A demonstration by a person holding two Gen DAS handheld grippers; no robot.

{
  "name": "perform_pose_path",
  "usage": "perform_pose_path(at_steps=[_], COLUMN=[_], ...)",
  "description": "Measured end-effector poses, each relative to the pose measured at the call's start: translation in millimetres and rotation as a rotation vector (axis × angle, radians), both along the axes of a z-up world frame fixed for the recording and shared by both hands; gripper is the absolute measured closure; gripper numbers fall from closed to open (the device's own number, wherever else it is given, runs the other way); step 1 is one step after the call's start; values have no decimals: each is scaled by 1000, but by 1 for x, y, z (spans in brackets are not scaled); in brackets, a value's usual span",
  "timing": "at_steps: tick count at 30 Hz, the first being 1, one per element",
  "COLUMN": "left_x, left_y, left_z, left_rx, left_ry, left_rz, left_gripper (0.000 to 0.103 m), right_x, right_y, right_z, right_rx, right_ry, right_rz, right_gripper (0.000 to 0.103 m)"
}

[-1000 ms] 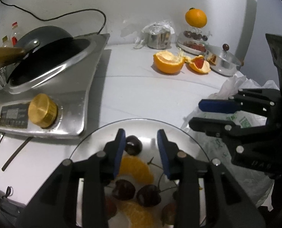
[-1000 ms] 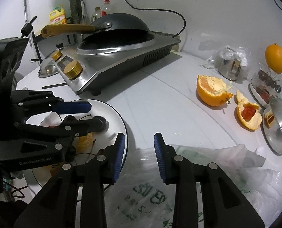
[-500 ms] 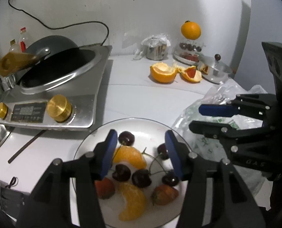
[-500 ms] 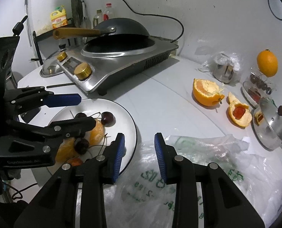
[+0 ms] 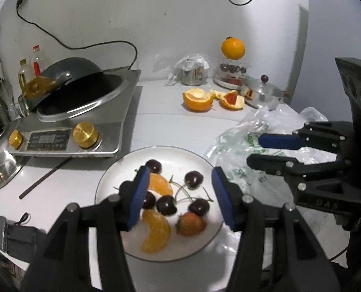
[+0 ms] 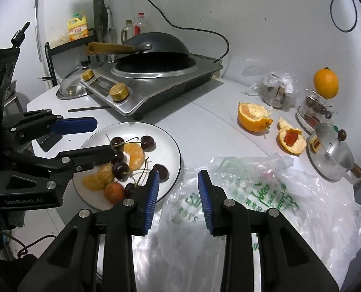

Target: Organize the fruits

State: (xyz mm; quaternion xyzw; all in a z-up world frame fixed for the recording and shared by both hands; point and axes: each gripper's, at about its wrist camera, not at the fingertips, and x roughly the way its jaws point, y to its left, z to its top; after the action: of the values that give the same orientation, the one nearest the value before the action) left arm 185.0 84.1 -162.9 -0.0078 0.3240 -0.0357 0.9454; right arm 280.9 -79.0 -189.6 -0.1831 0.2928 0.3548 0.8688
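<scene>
Left gripper (image 5: 178, 194) wide open, holding nothing, above the plate (image 5: 122, 170) of cherries (image 5: 165, 205), orange pieces and one strawberry (image 5: 192, 224). Right gripper (image 6: 178, 192) half open, empty, over the plastic bag (image 6: 290, 194). Best to go down slowly onto one fruit and squeeze softly, no squashing.

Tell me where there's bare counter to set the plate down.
Bare counter runs between the cooker, the plate and the orange peels. Crowded: the plastic bag beside the plate, and the back right corner around the steel lid.

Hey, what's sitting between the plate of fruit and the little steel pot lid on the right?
In the right wrist view, a crumpled clear plastic bag with green print fills the stretch between the plate and the pot lid.
</scene>
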Motion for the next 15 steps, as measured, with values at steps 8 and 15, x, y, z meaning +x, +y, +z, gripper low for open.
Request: perform_pose_path(at_steps=[8, 15], left_x=[-25, -48], left_y=[-18, -33], left_z=[9, 22], left_rx=[22, 6], left_ry=[-40, -81], left_rz=[-11, -21], left_gripper=[47, 31], right_x=[-26, -48], right_y=[-23, -48], right_z=[7, 16], right_rx=[13, 33], right_ry=[-31, -63], right_rz=[-28, -56], right_gripper=[68, 66])
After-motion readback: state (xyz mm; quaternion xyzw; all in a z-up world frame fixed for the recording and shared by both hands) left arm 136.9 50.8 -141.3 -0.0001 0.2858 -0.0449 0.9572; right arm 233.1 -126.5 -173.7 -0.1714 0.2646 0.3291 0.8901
